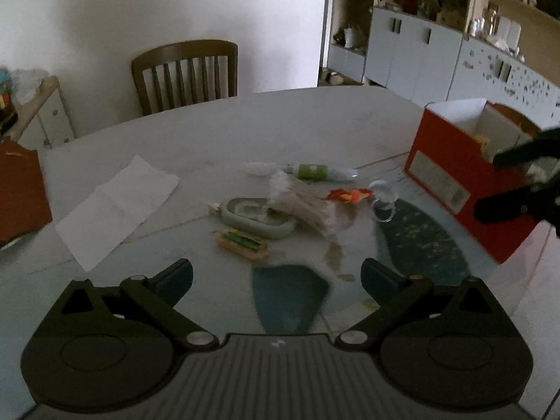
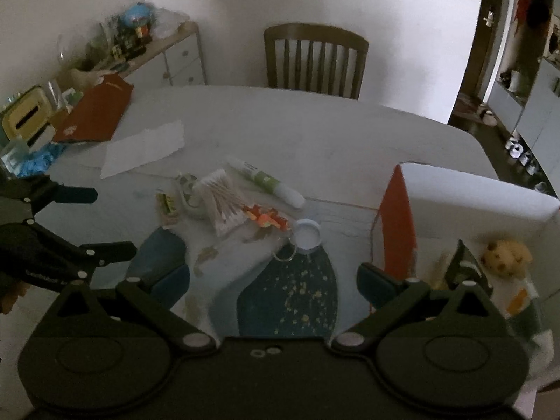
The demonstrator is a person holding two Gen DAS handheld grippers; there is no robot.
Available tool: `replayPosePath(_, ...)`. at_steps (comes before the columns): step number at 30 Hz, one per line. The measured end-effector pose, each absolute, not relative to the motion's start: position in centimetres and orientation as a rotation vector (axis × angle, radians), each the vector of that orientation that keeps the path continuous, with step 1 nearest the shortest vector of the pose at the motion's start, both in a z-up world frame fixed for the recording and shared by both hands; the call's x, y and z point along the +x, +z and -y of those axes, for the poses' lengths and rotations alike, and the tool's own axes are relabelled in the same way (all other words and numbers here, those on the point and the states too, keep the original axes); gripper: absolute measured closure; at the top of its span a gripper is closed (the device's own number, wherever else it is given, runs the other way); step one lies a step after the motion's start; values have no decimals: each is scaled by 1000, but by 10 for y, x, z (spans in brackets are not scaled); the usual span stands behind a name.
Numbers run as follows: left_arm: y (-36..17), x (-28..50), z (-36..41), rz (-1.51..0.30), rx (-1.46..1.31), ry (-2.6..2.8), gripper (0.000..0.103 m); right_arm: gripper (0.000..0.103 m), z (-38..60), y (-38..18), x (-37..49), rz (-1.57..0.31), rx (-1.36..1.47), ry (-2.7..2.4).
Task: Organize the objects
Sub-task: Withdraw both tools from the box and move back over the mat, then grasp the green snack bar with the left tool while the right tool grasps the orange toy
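Dim dining room, pale oval bench [image 1: 245, 122] with a loose cluster of small things at centre frame: bundle of cotton swabs [image 1: 308, 206], green-labelled tube [image 1: 315, 171], pale green oval case [image 1: 260, 217], orange trinket [image 1: 350, 196], clear round lid with a ring [image 1: 383, 197], small green-and-tan packet [image 1: 241, 241]. Likely gathered there as the pile awaiting sorting. Red box [image 1: 462, 189] open-topped at right of frame, apparently the container meant to receive them. Left hand-held gripper [image 1: 276, 273] at bottom centre, fingers spread wide, nothing between them, aimed at the cluster. Right hand-held gripper [image 2: 273, 274] likewise spread and empty at bottom centre of its own view, beside the box; seen from the left view at far right edge, over the box. Right view alone reveals the box interior at lower right: small teddy bear [image 2: 505, 257] already inside, plus other items too blurred to name. Also only there: white sheet of paper [image 2: 145, 148] fully visible, red folder [image 2: 98, 112] and a cluttered sideboard [image 2: 175, 56] at upper left. Left view alone shows shelving [image 1: 437, 35] at upper right.
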State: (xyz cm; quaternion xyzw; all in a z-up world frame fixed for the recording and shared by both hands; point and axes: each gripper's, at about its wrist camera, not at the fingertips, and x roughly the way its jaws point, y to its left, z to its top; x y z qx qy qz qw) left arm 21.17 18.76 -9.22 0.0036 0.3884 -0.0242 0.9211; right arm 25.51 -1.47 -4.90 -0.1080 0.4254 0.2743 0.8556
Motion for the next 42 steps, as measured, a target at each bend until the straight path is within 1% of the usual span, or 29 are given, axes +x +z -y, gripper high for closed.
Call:
replayPosePath(8, -123, 240, -200, -829, 64, -46, 1, 5, -8, -75, 291, -947, -274, 607)
replayPosePath(13, -137, 254, -204, -833, 94, -56, 1, 11, -19, -89, 307, -970, -305, 618)
replayPosePath(18, -145, 266, -206, -840, 106, -66, 1, 21, -30, -104, 321, -988, -357, 594)
replayPosePath(25, -154, 276, -206, -845, 121, -70, 1, 27, -39, -118, 330, -979, -406, 598)
replayPosePath(27, -157, 278, -206, -848, 122, -69, 1, 34, -42, -120, 333, -974, -413, 599)
replayPosePath(31, -158, 279, -206, -843, 115, -75, 1, 38, -48, -122, 337, -964, -428, 598)
replayPosePath(33, -157, 280, -206, -845, 114, -76, 1, 44, -50, -124, 339, -965, -434, 594)
replayPosePath(36, -156, 281, -206, -851, 99, -83, 2, 48, -54, -126, 340, -956, -444, 600)
replayPosePath(37, -156, 280, -206, -850, 102, -83, 2, 50, -55, -127, 340, -953, -445, 603)
replayPosePath(38, -156, 280, -206, -850, 103, -88, 8, 56, -57, -127, 340, -951, -446, 609)
replayPosePath(39, -156, 279, -206, -848, 98, -97, 11, 60, -58, -127, 340, -955, -444, 616)
replayPosePath(40, -155, 278, -206, -848, 93, -101, 13, 61, -58, -128, 340, -958, -440, 623)
replayPosePath(42, -153, 278, -206, -847, 87, -109, 25, 62, -59, -128, 339, -952, -443, 632)
